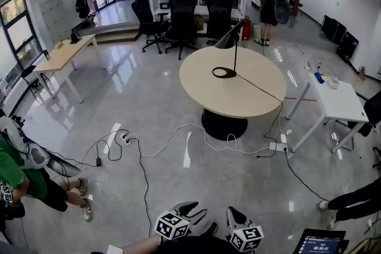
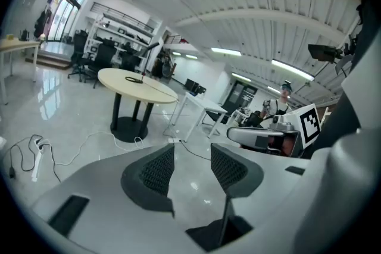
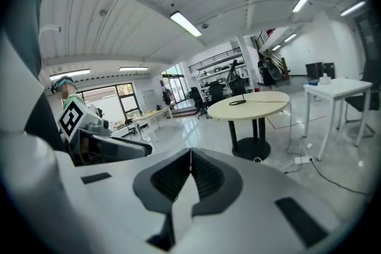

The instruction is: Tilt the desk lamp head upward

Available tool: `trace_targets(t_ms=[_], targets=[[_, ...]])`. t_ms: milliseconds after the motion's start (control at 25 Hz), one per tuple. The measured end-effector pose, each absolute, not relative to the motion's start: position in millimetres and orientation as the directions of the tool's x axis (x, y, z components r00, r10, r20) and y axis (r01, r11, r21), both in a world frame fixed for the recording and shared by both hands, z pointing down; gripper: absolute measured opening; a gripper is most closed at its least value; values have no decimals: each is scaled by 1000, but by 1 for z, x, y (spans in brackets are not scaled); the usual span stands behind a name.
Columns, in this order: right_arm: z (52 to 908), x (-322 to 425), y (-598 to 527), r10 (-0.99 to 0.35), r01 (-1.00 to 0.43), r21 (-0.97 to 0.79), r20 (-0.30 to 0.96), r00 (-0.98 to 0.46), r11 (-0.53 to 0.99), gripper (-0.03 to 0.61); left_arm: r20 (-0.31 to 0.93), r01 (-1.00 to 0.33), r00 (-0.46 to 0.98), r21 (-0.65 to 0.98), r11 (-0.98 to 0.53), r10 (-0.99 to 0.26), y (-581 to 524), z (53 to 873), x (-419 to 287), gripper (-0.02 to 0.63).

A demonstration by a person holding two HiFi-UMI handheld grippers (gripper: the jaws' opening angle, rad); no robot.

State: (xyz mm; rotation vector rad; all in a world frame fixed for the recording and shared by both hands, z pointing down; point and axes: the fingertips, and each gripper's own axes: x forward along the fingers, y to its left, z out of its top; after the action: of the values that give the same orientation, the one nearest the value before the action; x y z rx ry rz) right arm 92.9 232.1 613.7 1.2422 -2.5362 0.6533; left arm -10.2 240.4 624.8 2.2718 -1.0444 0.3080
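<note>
Your left gripper (image 2: 191,157) is open: in the left gripper view its jaws stand apart with only bare floor between the pads. That view also shows the other gripper's marker cube at its right edge, and the round table (image 1: 238,101) far off at upper left. In the head view, both grippers lie side by side at the bottom edge, well apart from the table. The lamp (image 1: 233,47) stands on the table's far half, with a ring base, a thin upright stem and a dark head sloping down toward the left. Only the head view shows its cord (image 1: 262,89) running off the table's right edge to a power strip (image 1: 277,146) on the floor. Your right gripper (image 3: 190,154) is closed and empty: the right gripper view shows its pads meeting, with the lamp small and distant at the upper right.
</note>
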Motion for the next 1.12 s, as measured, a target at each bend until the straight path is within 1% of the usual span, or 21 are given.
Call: trace_targets(t_ms=[240,440,560,880,1120], targets=[[611,105,165,-657,-755,-310,373,-655,577,5,440,-791,610,386,-474,-659,184,613,7,199],[623,102,134,-620,-728,-345,382,-686,592,5,467,-826,554,408,-388,-689,161,625,-6,199],[631,94,117,-602,-717,-346,391,-697,605,5,473,-837,535,410,-362,-701,146,631,-16,199],[630,68,40,-629,-752,-321,413,-659,576,5,444,-808,577,432,-401,-686,67,632,-42,199],[617,20,-17,-658,-773,-266,410,-632,576,5,414,-776,619,454,-438,-668,2,625,-87,199]])
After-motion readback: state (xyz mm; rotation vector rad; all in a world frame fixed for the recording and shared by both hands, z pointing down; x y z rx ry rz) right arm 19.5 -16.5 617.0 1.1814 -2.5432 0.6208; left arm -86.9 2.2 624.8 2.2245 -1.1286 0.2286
